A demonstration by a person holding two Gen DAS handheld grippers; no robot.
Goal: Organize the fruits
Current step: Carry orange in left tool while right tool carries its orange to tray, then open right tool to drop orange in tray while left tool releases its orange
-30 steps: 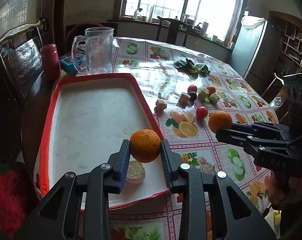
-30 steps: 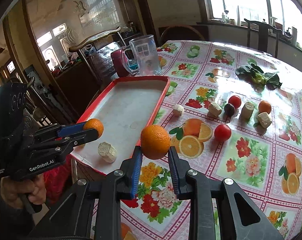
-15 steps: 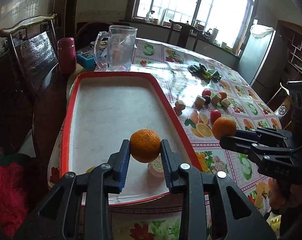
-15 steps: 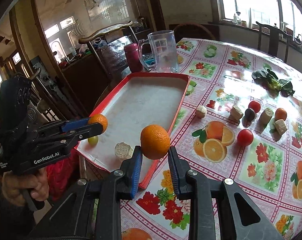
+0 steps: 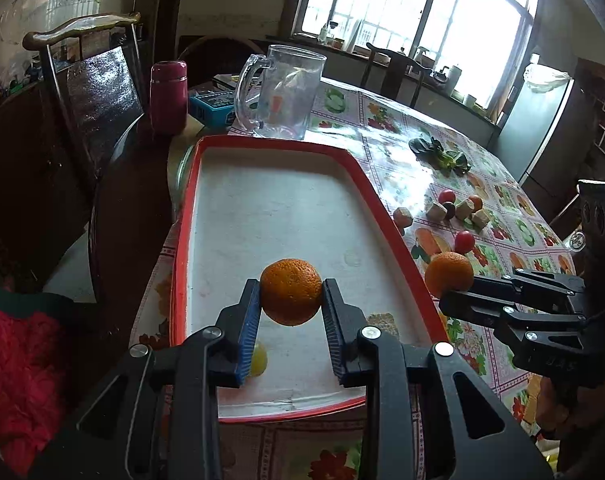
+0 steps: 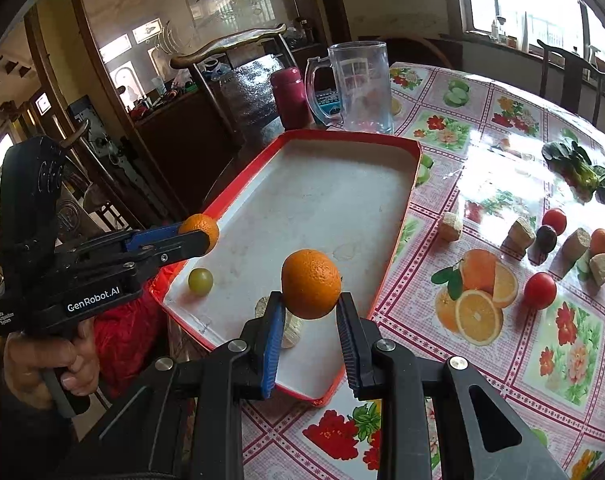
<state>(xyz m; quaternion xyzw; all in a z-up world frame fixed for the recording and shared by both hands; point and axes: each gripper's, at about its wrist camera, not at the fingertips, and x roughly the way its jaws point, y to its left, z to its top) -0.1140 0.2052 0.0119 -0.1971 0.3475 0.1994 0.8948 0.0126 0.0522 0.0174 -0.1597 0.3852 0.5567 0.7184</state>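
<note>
Left gripper (image 5: pixel 290 300): jaws closed on an orange (image 5: pixel 291 291), fruit pinched between the blue-padded fingers and held in the air above the near end of the red-rimmed tray (image 5: pixel 184 216). Right gripper (image 6: pixel 310 312): jaws likewise clamped on a second orange (image 6: pixel 311 283), held off the surface over the tray's near right part, close to its rim. In the tray: one small green fruit (image 6: pixel 200 280) near the left rim, and a pale cut piece (image 6: pixel 290 330) partly hidden behind the right gripper's fingers. On the flowered tablecloth (image 6: pixel 502 128), right of the tray and well apart from it: two red tomatoes (image 6: pixel 539 290), a dark plum (image 6: pixel 545 237), a small orange fruit (image 6: pixel 601 241), several beige chunks (image 6: pixel 521 231), leafy greens (image 6: pixel 582 170). Glass mug (image 6: pixel 360 86) stands just past the tray's far end, a magenta flask (image 6: pixel 289 98) beside it
</note>
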